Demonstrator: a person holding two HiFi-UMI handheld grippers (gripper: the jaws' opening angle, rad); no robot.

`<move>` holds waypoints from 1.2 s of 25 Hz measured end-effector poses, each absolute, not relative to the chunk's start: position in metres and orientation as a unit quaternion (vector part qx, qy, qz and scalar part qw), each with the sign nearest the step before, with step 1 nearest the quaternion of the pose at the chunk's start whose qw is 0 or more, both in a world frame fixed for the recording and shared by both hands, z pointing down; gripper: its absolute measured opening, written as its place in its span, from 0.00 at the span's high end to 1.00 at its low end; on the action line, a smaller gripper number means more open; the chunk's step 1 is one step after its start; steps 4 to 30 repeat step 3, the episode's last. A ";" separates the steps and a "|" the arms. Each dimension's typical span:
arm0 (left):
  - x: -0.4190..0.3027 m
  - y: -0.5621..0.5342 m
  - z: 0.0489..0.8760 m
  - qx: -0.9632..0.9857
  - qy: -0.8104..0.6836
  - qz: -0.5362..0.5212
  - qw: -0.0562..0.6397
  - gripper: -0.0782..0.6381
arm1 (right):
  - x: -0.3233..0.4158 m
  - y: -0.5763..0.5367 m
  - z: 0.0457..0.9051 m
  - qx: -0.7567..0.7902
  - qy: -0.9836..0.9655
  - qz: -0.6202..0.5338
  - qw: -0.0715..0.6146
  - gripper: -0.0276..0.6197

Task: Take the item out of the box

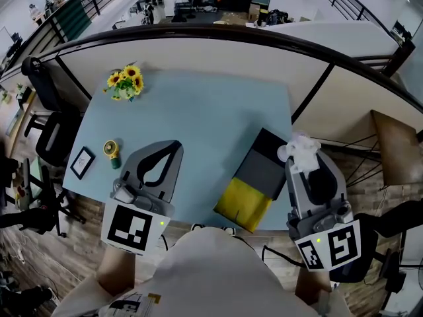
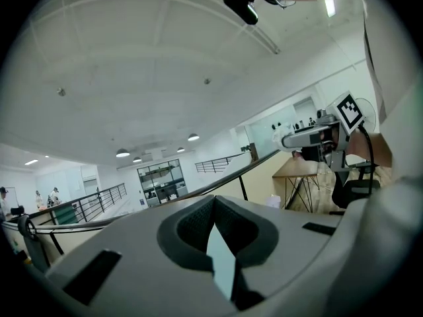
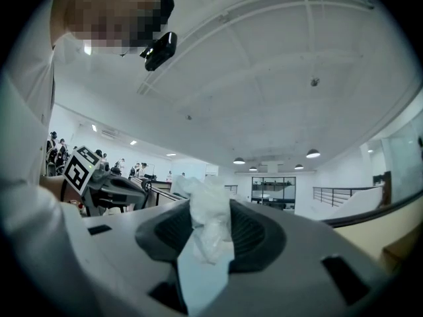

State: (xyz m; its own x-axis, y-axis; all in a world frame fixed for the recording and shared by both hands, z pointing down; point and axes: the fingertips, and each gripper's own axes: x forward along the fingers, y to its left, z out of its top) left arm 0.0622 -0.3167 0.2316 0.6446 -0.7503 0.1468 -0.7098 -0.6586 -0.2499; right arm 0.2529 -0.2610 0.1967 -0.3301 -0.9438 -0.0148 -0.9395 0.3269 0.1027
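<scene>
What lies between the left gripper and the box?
Nothing: in the head view, only bare blue table shows between the left gripper and the box.

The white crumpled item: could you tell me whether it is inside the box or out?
Out: the right gripper is shut on the white crumpled item, raised clear of the box.

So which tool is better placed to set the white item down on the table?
Right. The right tool is closed on the crumpled white item, near the box. The left tool is shut and empty over the table.
</scene>
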 end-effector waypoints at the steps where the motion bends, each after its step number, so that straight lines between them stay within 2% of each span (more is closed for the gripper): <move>1: 0.063 -0.316 0.230 -0.903 0.403 -0.118 0.087 0.88 | 0.253 -0.261 0.196 0.578 -0.814 -0.048 0.025 0.71; 30: 0.064 -0.316 0.227 -0.905 0.400 -0.117 0.090 0.88 | 0.252 -0.262 0.196 0.579 -0.813 -0.051 0.028 0.71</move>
